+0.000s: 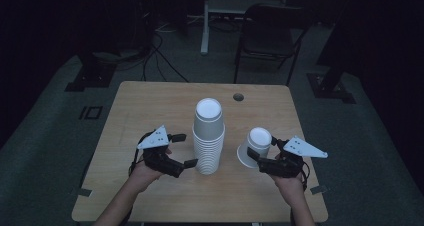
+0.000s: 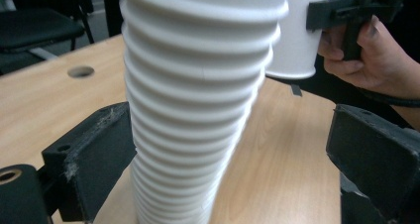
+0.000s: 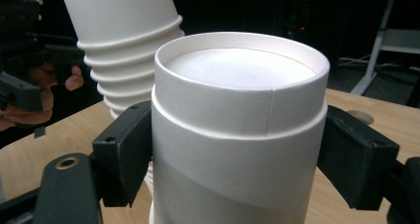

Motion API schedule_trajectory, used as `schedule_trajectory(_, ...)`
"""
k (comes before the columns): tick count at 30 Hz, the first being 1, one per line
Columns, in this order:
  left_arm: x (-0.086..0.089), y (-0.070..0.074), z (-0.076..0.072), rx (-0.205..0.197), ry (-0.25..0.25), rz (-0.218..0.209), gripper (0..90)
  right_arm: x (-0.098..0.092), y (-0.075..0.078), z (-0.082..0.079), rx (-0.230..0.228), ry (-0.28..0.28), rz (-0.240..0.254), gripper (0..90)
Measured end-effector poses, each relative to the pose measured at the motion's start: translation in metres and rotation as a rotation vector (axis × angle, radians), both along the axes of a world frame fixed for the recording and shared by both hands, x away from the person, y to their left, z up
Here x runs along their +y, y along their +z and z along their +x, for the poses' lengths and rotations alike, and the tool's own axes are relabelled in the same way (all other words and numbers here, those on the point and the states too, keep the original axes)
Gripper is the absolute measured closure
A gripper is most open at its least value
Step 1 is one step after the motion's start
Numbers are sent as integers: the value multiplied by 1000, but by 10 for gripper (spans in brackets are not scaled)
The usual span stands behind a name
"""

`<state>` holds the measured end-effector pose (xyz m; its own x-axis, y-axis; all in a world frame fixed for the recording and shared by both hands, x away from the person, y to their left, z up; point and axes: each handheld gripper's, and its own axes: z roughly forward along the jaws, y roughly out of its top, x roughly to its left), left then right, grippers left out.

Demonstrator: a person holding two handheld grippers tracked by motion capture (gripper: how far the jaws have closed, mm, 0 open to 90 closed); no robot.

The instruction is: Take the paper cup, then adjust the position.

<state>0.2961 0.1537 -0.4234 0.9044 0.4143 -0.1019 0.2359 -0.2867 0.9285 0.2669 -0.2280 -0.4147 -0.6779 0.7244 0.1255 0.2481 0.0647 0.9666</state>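
Plainly, right gripper (image 1: 260, 154) clamps unmarked white cup (image 1: 254, 146).

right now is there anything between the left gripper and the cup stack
Nothing visible. The left gripper already has its open jaws on either side of the cup stack: one jaw close against it, the other still apart. The single cup held by the right gripper sits off to the side.
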Motion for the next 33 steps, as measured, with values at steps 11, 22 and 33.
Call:
schedule_trajectory(11,2,-32,-11,91,-10,9,50,-5,-2,-8,-10,-19,12,205)
schedule_trajectory(22,-16,-54,-24,141,-63,-9,50,-4,3,-21,-34,-7,35,205)
schedule_trajectory(33,-44,-56,-34,144,-132,-12,50,5,6,-28,-50,16,49,205)
